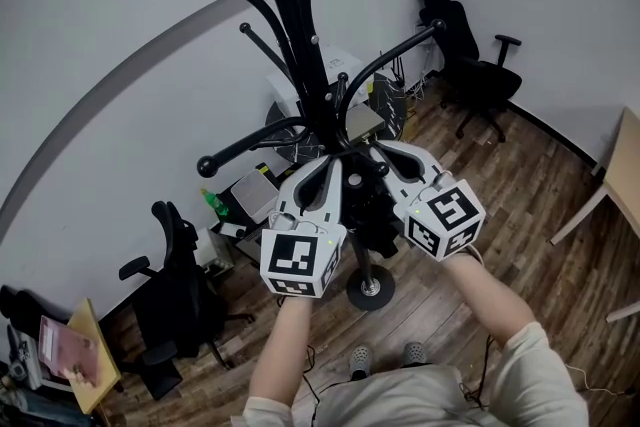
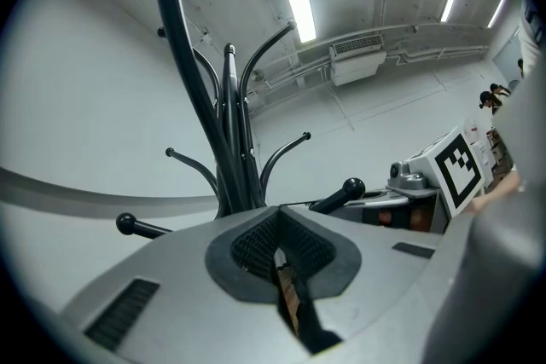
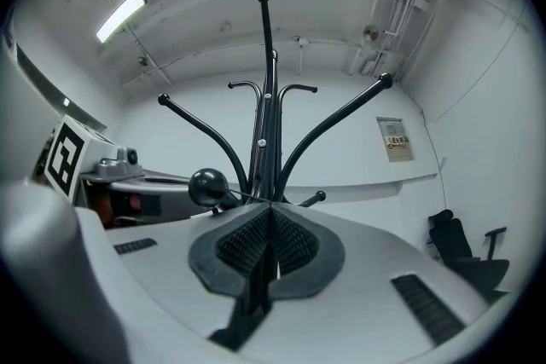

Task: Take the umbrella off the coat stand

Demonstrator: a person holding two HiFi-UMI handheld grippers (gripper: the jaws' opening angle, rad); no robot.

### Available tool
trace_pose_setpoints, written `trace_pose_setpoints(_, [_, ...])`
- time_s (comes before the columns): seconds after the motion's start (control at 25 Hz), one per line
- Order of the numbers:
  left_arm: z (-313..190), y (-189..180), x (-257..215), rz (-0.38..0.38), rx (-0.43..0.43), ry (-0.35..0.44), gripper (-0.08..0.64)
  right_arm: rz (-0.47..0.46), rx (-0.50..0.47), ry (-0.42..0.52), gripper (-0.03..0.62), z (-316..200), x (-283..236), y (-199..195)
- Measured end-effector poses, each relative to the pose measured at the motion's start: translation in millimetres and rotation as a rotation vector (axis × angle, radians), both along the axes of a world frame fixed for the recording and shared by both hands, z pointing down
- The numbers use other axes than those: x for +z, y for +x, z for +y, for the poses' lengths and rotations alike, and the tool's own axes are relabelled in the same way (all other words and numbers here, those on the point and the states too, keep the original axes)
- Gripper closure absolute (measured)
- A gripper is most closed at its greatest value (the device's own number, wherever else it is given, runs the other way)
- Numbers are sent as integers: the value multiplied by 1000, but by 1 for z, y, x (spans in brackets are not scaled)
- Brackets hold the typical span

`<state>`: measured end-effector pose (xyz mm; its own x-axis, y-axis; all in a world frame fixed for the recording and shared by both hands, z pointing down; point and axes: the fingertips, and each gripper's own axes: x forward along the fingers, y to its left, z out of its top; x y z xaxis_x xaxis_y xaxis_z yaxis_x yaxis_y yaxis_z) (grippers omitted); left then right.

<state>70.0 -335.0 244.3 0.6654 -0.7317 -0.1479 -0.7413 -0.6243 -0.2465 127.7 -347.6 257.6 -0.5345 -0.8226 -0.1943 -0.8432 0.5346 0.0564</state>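
Note:
The black coat stand (image 1: 300,25) rises right in front of me, its curved arms ending in knobs. My left gripper (image 1: 330,161) and right gripper (image 1: 385,153) sit side by side against its pole, both shut. A knobbed peg (image 2: 348,188) (image 3: 208,186) lies between them. A thin dark cord (image 3: 247,198) runs from that peg toward the jaw tips; I cannot tell whether either jaw pinches it. A dark bundle (image 1: 376,217), perhaps the umbrella, hangs by the pole under the grippers, mostly hidden. The left gripper (image 2: 278,222) and right gripper (image 3: 271,222) show their pads together.
The stand's round base (image 1: 370,291) rests on wooden floor just ahead of my feet. Black office chairs stand at the left (image 1: 180,295) and far right (image 1: 480,75). Boxes and gear (image 1: 255,195) crowd the wall behind the stand. A table edge (image 1: 625,165) is at the right.

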Motion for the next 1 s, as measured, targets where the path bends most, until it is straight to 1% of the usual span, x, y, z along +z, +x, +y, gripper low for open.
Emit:
trace_pose_setpoints(0.12, [3, 0, -2, 4, -4, 6, 538, 24, 5, 12, 583, 2, -1, -2])
trace_pose_setpoints(0.32, [7, 3, -3, -10, -9, 23, 538, 37, 15, 22, 583, 6, -4, 2])
trace_pose_setpoints(0.6, [13, 12, -4, -41, -17, 54, 538, 43, 21, 26, 583, 12, -8, 9])
trace_pose_setpoints(0.88, [20, 18, -3, -56, -26, 71, 538, 24, 10, 35, 581, 19, -10, 16])
trace_pose_setpoints(1.0, [24, 21, -5, -71, -31, 94, 538, 30, 5, 37, 581, 23, -10, 18])
